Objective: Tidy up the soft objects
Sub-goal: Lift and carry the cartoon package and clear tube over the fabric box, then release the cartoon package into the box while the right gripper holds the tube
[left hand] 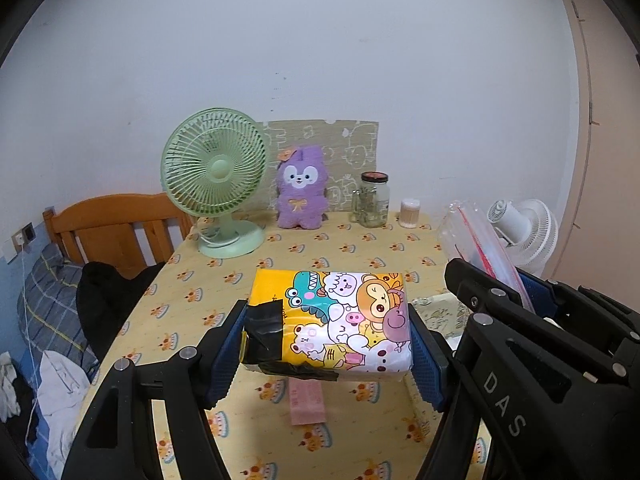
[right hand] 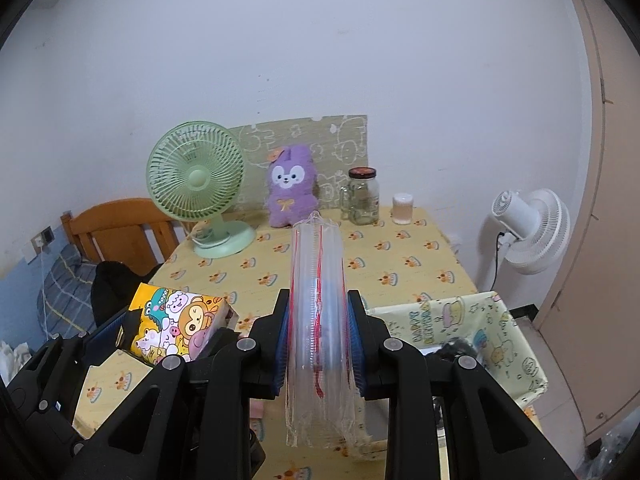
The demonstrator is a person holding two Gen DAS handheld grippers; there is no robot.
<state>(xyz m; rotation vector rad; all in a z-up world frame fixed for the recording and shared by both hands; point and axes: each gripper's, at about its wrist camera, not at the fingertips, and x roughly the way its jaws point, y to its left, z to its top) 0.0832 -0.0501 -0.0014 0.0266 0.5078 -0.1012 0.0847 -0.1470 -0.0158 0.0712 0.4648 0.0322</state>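
A soft tissue pack (left hand: 340, 320) with cartoon animals and black tape hangs above the table, with my left gripper (left hand: 328, 344) shut on its two sides. The same tissue pack (right hand: 180, 326) shows at the left of the right wrist view. My right gripper (right hand: 320, 344) is shut on a clear plastic sleeve of stacked cups (right hand: 318, 300) with red print, lifted off the table. That plastic sleeve (left hand: 480, 236) also shows at the right of the left wrist view. A purple plush rabbit (left hand: 301, 188) stands at the back of the table.
The table has a yellow patterned cloth (left hand: 360, 244). A green desk fan (left hand: 216, 180), a glass jar (left hand: 374, 200) and a small tub of swabs (left hand: 410, 213) stand at its back. A fabric storage bin (right hand: 500, 340) sits at the right, a white fan (right hand: 532, 232) beyond, a bed (left hand: 60, 300) left.
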